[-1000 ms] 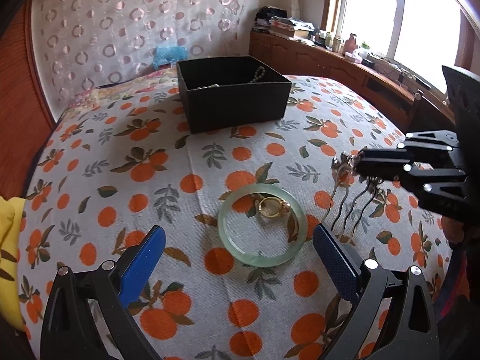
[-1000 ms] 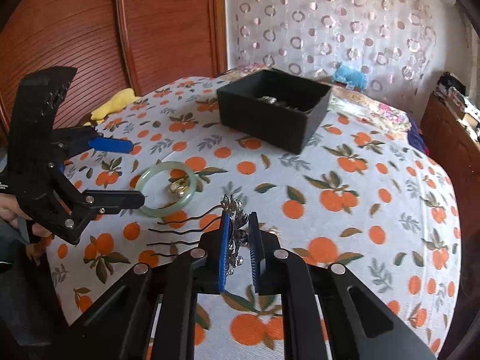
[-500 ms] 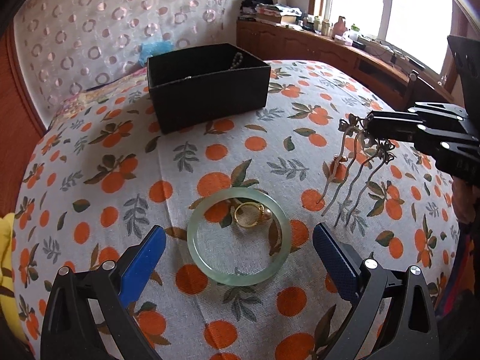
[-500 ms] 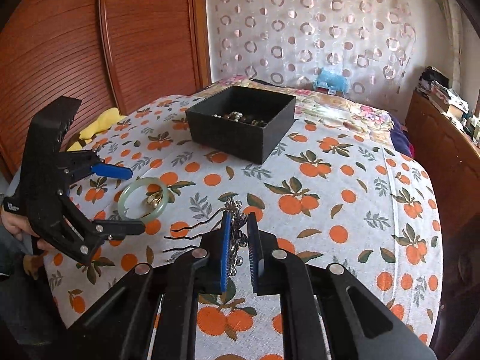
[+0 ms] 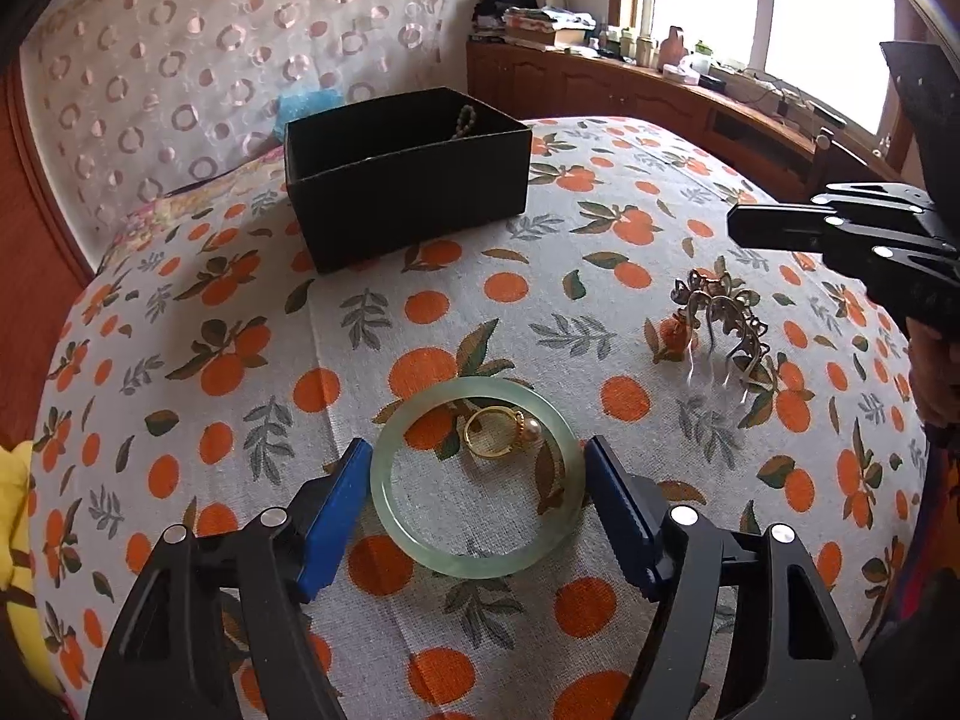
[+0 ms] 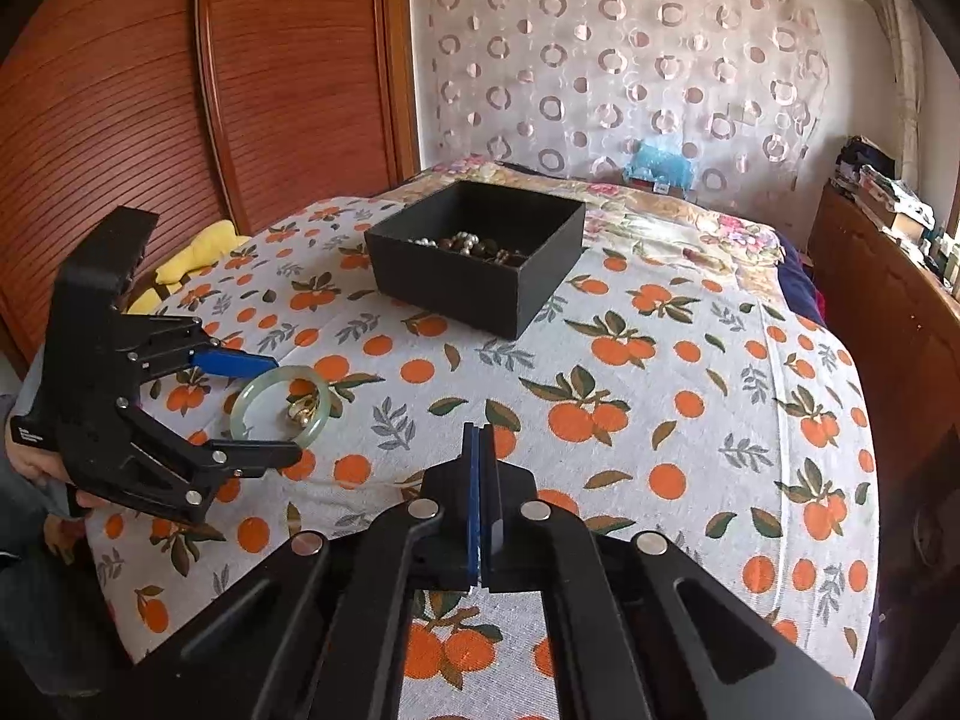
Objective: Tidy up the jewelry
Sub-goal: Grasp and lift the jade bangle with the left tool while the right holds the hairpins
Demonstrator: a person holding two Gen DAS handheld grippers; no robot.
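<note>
A pale green jade bangle point(image 5: 474, 477) lies flat on the orange-print cloth with a gold pearl ring point(image 5: 501, 431) inside it. My left gripper point(image 5: 477, 474) is open, its blue fingers on either side of the bangle; it also shows in the right wrist view point(image 6: 282, 408). A metal hair comb point(image 5: 723, 324) lies on the cloth to the right, free of any gripper. My right gripper point(image 6: 480, 438) is shut and empty, raised above the comb; it also shows in the left wrist view point(image 5: 735, 227). The black box point(image 5: 408, 174) holds beaded jewelry point(image 6: 474, 246).
The bed's orange-print cloth point(image 5: 180, 330) drops off at the near edges. A yellow item point(image 6: 198, 252) lies at the left edge by the wooden wardrobe doors point(image 6: 180, 90). A wooden sideboard point(image 5: 660, 96) with clutter runs under the window.
The hair comb left my right gripper and now lies on the cloth; the right jaws closed fully and the gripper rose. My left gripper moved forward and narrowed around the bangle.
</note>
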